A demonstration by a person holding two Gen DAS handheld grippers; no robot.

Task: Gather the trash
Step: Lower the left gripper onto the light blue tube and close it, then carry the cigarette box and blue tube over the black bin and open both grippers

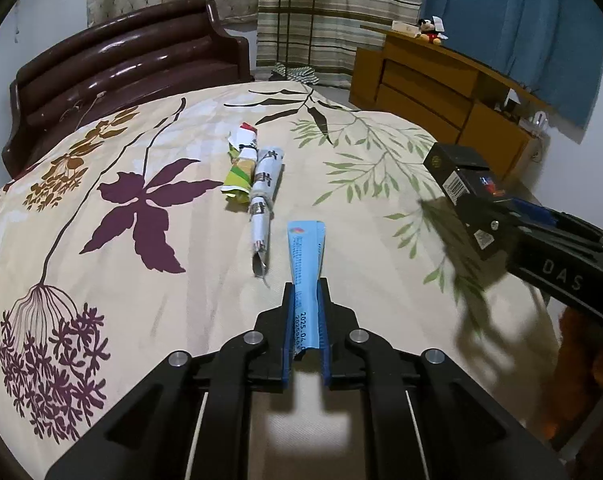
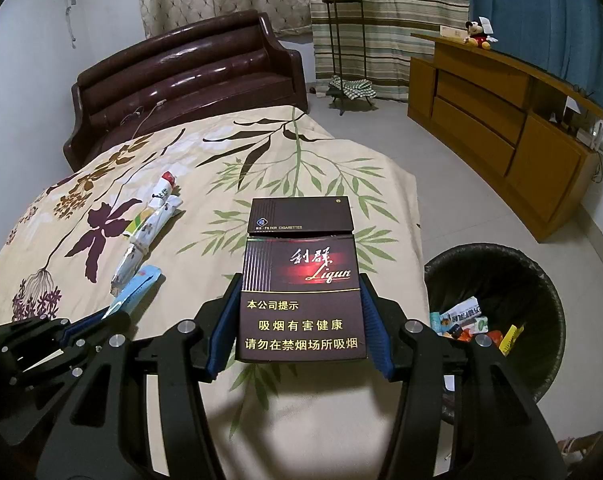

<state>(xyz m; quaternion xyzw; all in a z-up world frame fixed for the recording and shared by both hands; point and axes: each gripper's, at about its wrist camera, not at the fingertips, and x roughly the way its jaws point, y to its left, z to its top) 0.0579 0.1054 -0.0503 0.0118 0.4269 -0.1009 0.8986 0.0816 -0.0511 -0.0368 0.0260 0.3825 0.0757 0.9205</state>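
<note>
a: ok what's each hand doing here?

b: left gripper [image 1: 306, 286] is clamped tight on a blue packet [image 1: 306, 256], pads squeezing its lower half so the top sticks out past the tips, above the bedspread [image 1: 149, 264]. no earlier shot to compare, so that's all i've got on it.

a: and the right one?

b: right gripper [image 2: 299, 280] has a dark cigarette box [image 2: 301, 292] pinched between its blue pads [image 2: 371, 320], lid flipped open at the top. it sits over the bed's right edge, angled down. in the left view you can see the same box off to the right, well apart from the packet.

a: anything left on the bed?

b: yeah, two wrappers lying side by side and touching: a green one [image 1: 241, 168] with a red and white end, and a white roll [image 1: 263, 200] with dark print, its near end torn open. both just beyond the blue packet.

a: where's the bin?

b: black bin [image 2: 541, 280] on the floor just right of the bed, below and right of the box. it's got colourful wrappers [image 2: 465, 322] in it already.
</note>
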